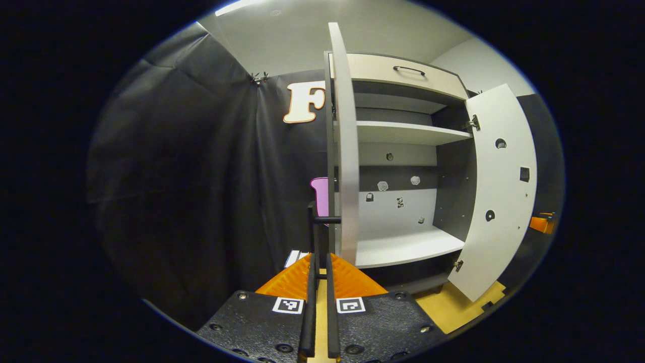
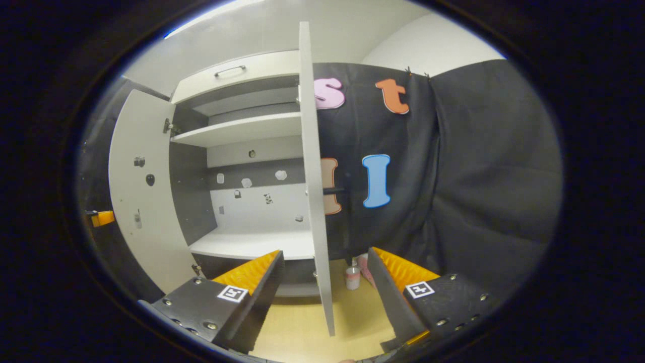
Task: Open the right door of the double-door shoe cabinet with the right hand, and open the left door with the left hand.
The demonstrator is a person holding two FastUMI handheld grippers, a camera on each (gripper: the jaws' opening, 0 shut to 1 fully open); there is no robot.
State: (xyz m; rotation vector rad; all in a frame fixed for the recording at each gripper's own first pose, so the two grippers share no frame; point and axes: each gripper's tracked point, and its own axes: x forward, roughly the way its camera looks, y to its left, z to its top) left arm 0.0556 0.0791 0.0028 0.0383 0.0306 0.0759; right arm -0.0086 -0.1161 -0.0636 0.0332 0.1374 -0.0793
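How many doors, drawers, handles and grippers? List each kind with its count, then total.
Doors: 2 (left door, right door)
Drawers: 1 (drawer)
Handles: 3 (left door handle, right door handle, drawer handle)
Grippers: 2 (left gripper, right gripper)
Total: 8

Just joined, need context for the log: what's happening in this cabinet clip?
A person is working a double-door shoe cabinet with two handheld grippers. Both doors stand swung open. The left gripper has its jaws closed on the handle of the left door. The right gripper has its jaws open, straddling the edge of the right door without gripping it.
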